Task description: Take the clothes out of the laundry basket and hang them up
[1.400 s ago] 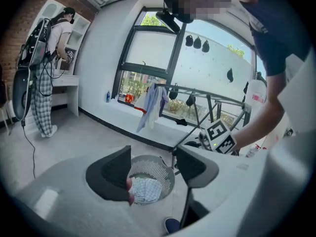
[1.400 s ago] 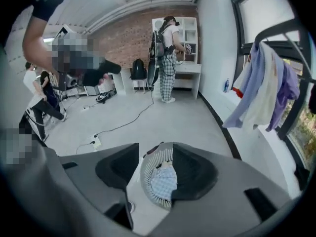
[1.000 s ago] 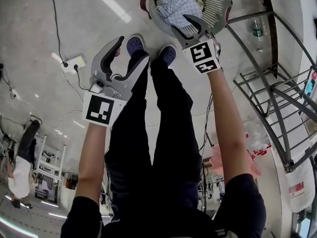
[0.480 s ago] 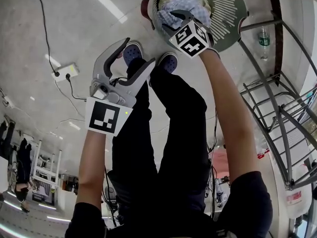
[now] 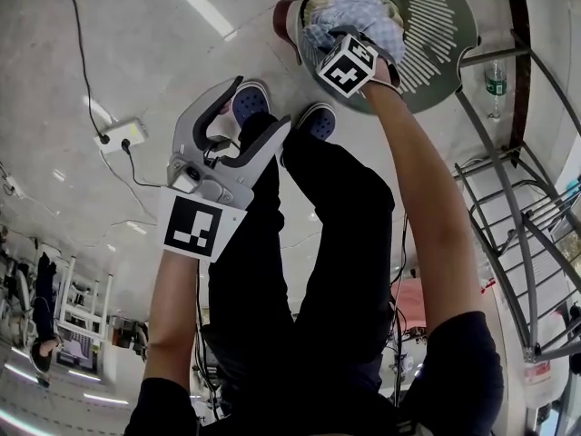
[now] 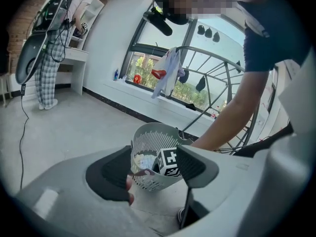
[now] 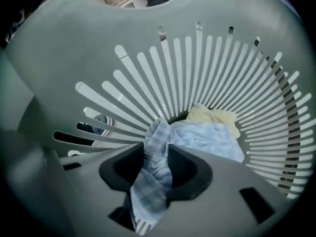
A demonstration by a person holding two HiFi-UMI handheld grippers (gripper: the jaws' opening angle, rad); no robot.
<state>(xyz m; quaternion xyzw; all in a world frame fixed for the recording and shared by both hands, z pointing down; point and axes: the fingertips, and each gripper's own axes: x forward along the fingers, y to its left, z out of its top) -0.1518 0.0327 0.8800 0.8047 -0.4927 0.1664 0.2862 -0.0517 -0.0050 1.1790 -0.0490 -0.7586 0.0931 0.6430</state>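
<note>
1. A blue cloth (image 7: 202, 139) lies in the basket (image 7: 148, 78). One fold of it rises up between the fingers of the right gripper (image 7: 157, 162).
2. The right gripper's jaws have just been closing. They are now clamped on that fold, and a dark pad (image 7: 190, 171) presses it from either side. The loose end hangs down past the fingers, towards the gripper's body.
3. A yellow cloth (image 7: 215, 116) sits just beyond the fingertips, touching the far edge of the blue cloth.
4. The basket's slatted wall fans out around and beyond the right fingers. In the head view the right gripper points steeply down into the basket, and only its marker cube shows above the clothes.
5. The left gripper (image 5: 261, 103) is held well apart from the basket, out over the floor and nearer the person. Its fingers stand wide apart with nothing between them.
6. In the left gripper view, the basket and the right gripper's cube show far off through the gap between the left fingers.
7. The person's two shoes (image 5: 250, 98) are on the floor beyond the left fingertips, just beside the basket.
8. A metal rack (image 5: 517, 198) stands to the right of the right arm. A bottle (image 5: 496, 78) stands beside the basket's right edge.
9. A power strip (image 5: 123, 134) lies on the floor to the left of the left fingers.
</note>
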